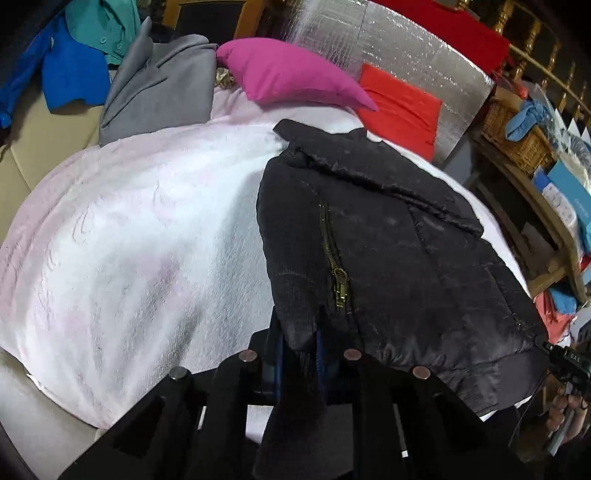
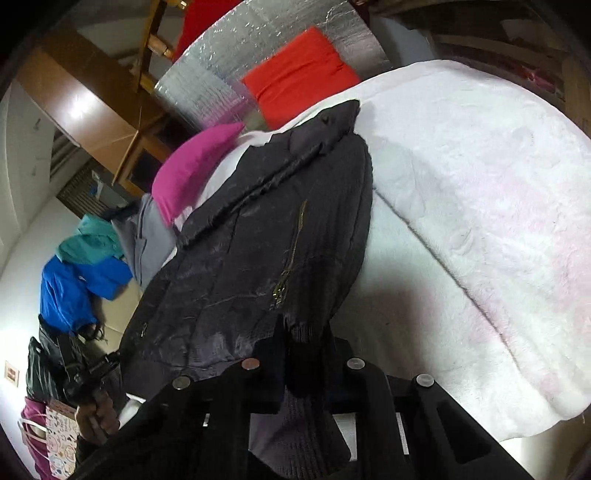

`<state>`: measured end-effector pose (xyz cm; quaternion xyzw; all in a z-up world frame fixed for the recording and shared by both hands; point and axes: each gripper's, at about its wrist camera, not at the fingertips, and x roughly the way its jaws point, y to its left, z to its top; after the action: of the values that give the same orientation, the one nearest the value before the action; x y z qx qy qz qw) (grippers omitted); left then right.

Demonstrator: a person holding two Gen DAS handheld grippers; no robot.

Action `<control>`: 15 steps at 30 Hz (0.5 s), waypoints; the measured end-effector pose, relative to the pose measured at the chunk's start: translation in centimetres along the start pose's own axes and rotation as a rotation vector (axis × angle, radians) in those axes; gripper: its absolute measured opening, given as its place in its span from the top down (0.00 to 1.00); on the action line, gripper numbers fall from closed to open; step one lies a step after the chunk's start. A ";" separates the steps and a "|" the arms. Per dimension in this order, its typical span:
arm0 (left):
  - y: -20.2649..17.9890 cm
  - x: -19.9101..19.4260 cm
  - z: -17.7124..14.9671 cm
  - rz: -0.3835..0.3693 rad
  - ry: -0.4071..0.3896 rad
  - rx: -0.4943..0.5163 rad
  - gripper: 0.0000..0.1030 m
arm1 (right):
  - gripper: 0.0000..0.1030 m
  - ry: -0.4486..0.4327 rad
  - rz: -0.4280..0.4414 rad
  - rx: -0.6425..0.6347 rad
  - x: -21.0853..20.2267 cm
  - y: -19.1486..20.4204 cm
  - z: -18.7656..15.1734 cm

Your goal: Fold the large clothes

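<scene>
Grippers, left (image 1: 299, 343) and right (image 2: 304, 339), angle downward, each clamped on the jacket (image 1: 388, 240) hem; bare white blanket (image 1: 129, 240) spreads on either side.

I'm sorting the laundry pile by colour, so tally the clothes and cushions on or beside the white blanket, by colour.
Black: 1, jacket
Grey: 1, blazer
Blue: 1, garment
Teal: 1, shirt
Magenta: 1, cushion
Red-orange: 1, cushion
Total: 6
</scene>
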<state>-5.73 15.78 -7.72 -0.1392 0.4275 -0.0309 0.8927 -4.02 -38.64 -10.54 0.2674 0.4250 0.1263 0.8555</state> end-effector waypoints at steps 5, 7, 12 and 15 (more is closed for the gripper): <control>1.3 3.8 -1.5 0.029 0.089 -0.040 0.84 | 0.79 0.045 0.002 0.048 2.4 -1.8 -1.2; 1.4 4.1 -1.3 0.029 0.082 -0.043 0.81 | 0.68 0.032 0.013 0.062 2.4 -2.1 -1.2; 1.7 5.0 -1.0 0.038 0.105 -0.067 0.68 | 0.49 0.069 0.001 0.060 4.2 -1.9 -1.2; 1.4 5.0 -1.1 0.055 0.097 -0.029 0.83 | 0.82 0.089 -0.003 0.034 4.9 -1.2 -1.6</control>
<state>-3.52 16.03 -12.55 -0.1386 0.4744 -0.0070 0.8693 -2.33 -36.85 -15.23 0.2757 0.4652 0.1296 0.8312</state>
